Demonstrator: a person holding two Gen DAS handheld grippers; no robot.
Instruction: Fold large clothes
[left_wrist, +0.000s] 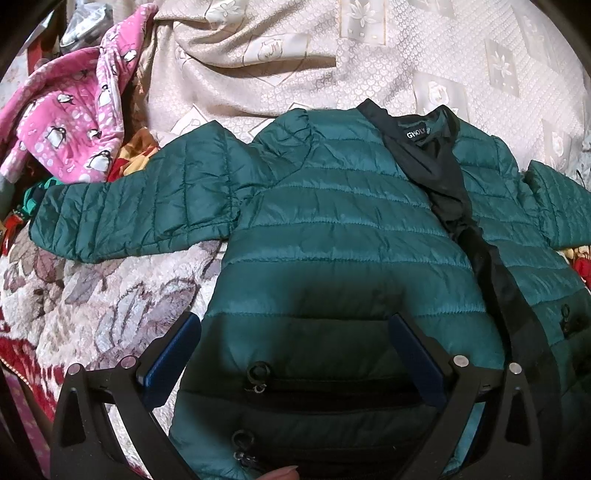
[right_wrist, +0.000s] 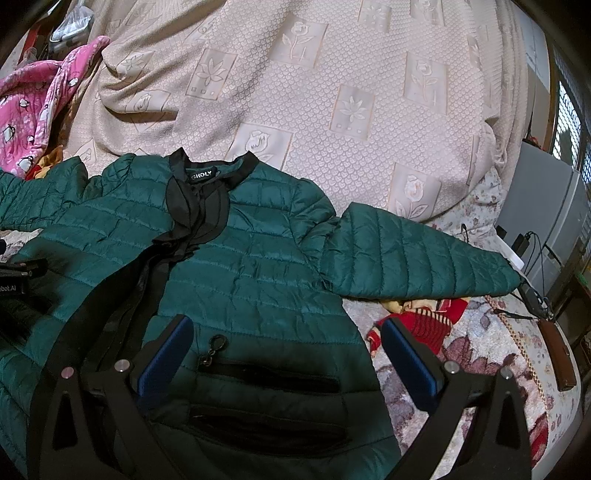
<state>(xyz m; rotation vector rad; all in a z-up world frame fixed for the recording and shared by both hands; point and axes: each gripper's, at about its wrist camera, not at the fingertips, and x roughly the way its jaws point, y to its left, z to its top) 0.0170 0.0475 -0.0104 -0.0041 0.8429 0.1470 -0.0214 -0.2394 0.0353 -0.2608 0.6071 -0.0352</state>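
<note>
Green jacket (left_wrist: 332, 221) spread flat; left gripper (left_wrist: 295, 343) and right gripper (right_wrist: 288, 347) released above it.

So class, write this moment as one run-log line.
item: green quilted puffer jacket spread flat, sleeves out | left gripper: jaws open above hem | right gripper: jaws open | fold: not started

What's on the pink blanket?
Little black-and-white penguins on the pink blanket, clearest in the left wrist view.

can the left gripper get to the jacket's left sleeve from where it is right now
Probably yes. The left gripper is open over the jacket hem, and the sleeve lies flat, spread out to the side with nothing on top. The pink penguin garment sits beyond it, not across the path.
</note>
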